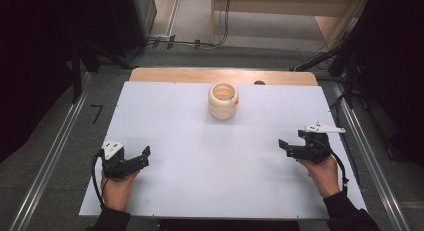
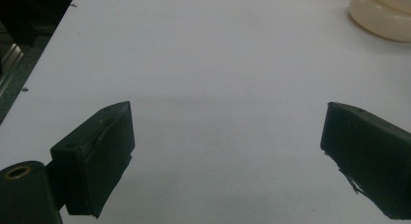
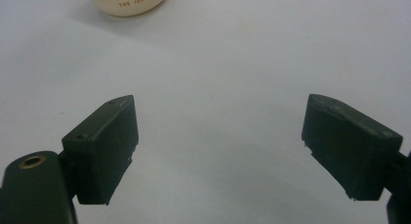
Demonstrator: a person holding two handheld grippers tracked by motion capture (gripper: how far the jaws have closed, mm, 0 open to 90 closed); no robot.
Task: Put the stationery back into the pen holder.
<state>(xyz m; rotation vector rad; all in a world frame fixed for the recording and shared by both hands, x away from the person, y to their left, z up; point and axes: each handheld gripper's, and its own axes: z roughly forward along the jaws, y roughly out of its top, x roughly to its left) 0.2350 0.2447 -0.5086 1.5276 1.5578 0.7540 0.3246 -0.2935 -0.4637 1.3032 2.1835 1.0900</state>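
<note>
Left gripper (image 1: 140,157) I hold near table's (image 1: 200,191) near-left corner, jaws wide apart, empty. Right gripper (image 1: 289,145) near right edge, same. Cream ribbed cup (image 1: 223,100), maybe stacked rings, stands near far edge, middle.

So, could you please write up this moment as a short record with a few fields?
surface: white table top
object: cream ribbed cup-like stack, upright, toward the far edge, near the middle
left hand-held gripper: open, nothing between the jaws, low over the near left of the table
right hand-held gripper: open, nothing between the jaws, at the near right
contact: neither gripper touches the stack
detail: small orange mark on the stack's right side; printed text on its base, too small to read
</note>
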